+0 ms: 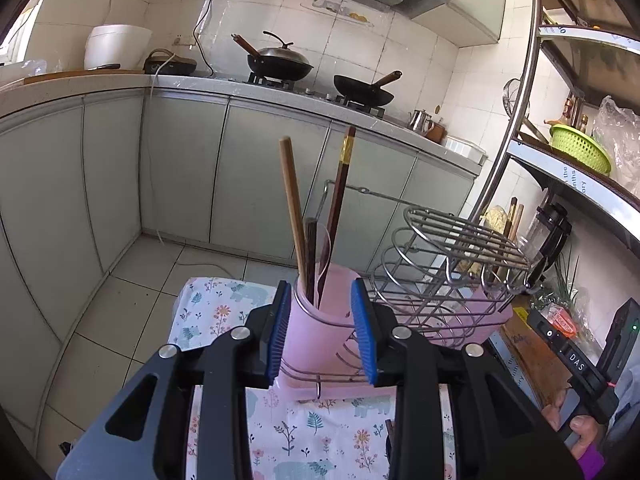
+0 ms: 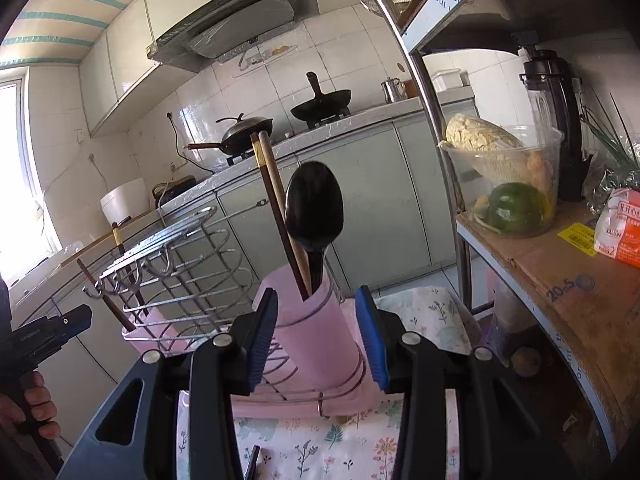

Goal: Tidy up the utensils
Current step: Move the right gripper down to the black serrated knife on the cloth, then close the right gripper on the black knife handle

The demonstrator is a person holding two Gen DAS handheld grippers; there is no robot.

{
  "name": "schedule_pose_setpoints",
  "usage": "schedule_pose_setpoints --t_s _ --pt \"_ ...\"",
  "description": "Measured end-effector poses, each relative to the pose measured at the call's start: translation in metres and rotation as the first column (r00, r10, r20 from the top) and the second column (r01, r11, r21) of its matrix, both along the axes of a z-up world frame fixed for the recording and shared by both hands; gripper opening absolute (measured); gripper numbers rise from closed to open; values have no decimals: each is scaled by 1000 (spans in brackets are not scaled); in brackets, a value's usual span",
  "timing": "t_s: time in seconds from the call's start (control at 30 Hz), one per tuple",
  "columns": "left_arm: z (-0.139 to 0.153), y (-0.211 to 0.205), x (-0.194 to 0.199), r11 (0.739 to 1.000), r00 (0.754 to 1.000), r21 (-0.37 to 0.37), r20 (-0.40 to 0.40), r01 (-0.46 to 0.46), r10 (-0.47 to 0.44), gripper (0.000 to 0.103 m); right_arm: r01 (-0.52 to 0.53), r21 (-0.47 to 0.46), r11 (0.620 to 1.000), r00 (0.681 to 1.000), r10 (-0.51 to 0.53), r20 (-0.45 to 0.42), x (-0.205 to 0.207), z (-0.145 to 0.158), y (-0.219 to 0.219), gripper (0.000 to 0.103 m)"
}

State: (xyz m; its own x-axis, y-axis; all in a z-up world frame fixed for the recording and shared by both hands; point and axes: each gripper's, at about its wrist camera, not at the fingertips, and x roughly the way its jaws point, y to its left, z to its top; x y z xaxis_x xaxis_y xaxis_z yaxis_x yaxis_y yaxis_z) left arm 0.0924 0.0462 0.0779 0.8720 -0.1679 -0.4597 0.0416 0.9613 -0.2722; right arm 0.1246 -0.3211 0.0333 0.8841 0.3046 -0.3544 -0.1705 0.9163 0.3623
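A wire utensil rack with pink cups stands on a floral cloth. In the left wrist view, my left gripper is open, its blue pads on either side of a pink cup that holds chopsticks and a clear spoon. In the right wrist view, my right gripper is open astride the other pink cup, which holds a black spoon and chopsticks. I cannot tell whether the pads touch the cups. A loose chopstick end lies on the cloth.
A metal shelf unit stands to the right with a blender, a tub of vegetables and a green basket. Kitchen counter with woks and a rice cooker lies behind. The tiled floor is below.
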Motion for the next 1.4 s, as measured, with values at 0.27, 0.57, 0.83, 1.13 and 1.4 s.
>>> schedule_pose_setpoints --t_s 0.27,0.57,0.83,1.13,1.4 --pt "-36 -19 -12 998 991 -9 -117 66 -67 31 -100 -8 995 981 97 -166 -13 -38 16 40" --pt "-97 -66 -10 970 911 -67 -334 233 -242 31 -194 20 981 929 190 -318 -15 -77 29 37" --pt "-130 -100 13 952 817 -121 -490 280 -302 30 -240 54 969 887 242 -393 -16 -100 36 34" --pt "-146 -135 44 952 773 -32 -575 304 -267 28 -265 45 963 853 256 -455 -14 -119 44 33" --pt "-164 -144 56 957 754 -13 -612 291 -238 8 -274 43 961 843 262 -469 -12 -121 47 33"
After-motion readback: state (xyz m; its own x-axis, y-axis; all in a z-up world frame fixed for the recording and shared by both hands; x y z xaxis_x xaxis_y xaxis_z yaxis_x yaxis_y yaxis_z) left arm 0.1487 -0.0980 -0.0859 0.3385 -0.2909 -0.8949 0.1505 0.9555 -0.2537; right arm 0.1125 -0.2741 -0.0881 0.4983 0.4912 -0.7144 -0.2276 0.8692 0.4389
